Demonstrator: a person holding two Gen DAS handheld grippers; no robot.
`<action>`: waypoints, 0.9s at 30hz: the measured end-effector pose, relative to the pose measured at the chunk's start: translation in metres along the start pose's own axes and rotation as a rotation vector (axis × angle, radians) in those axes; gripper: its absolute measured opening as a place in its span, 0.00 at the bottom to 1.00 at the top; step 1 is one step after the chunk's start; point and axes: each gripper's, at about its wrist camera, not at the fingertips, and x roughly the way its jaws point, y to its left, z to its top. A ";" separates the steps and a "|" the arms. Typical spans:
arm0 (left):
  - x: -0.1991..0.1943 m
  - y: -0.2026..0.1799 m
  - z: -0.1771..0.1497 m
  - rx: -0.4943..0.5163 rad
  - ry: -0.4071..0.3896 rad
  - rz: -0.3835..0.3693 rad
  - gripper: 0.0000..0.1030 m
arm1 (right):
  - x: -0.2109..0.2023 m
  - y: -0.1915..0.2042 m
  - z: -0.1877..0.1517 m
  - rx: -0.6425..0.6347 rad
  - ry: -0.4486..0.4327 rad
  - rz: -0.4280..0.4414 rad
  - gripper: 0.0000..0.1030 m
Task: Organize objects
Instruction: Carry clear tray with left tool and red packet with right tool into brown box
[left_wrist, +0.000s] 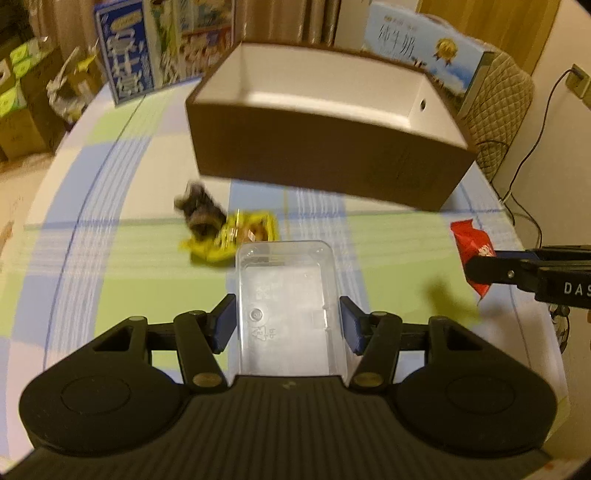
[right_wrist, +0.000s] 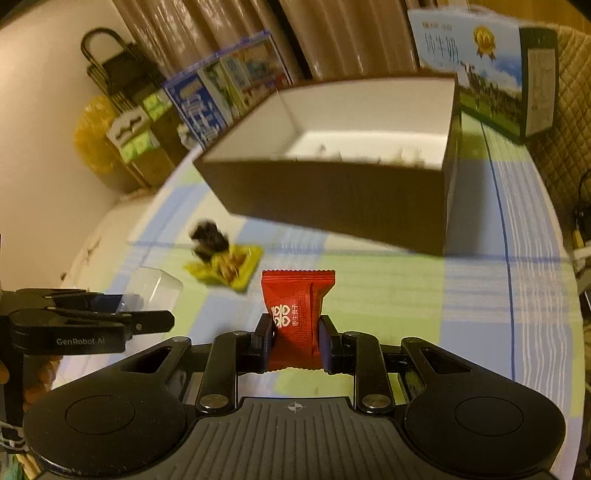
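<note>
The left gripper (left_wrist: 287, 325) tilts steeply down over the counter (left_wrist: 388, 251), clamped on a clear plastic tub (left_wrist: 286, 295). Beside it, the right gripper (right_wrist: 295, 341) angles downward, pinching a red candy packet (right_wrist: 295, 314) before the open brown box (right_wrist: 332, 199).

A clear plastic tray (left_wrist: 286, 306), rectangular and empty, sits clamped across its width in the left gripper (left_wrist: 288, 321), its far end toward twelve o'clock. A red sealed candy packet (right_wrist: 295, 317) with white print stands upright, pinched in the right gripper (right_wrist: 295, 341). At twelve o'clock stands the open brown box (left_wrist: 325, 158), white inside; at ten o'clock of the tray lie a yellow snack packet (left_wrist: 236, 236) and a small dark fuzzy thing (left_wrist: 199, 210), blurred, touching it.
</note>
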 end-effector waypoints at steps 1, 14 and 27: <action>-0.001 -0.001 0.006 0.011 -0.011 -0.001 0.52 | -0.002 0.000 0.006 0.005 -0.013 0.007 0.22; 0.019 -0.003 0.130 0.145 -0.140 -0.031 0.52 | 0.002 -0.023 0.096 0.091 -0.159 -0.009 0.22; 0.122 0.008 0.237 0.269 -0.082 -0.004 0.52 | 0.069 -0.056 0.178 0.201 -0.171 -0.070 0.22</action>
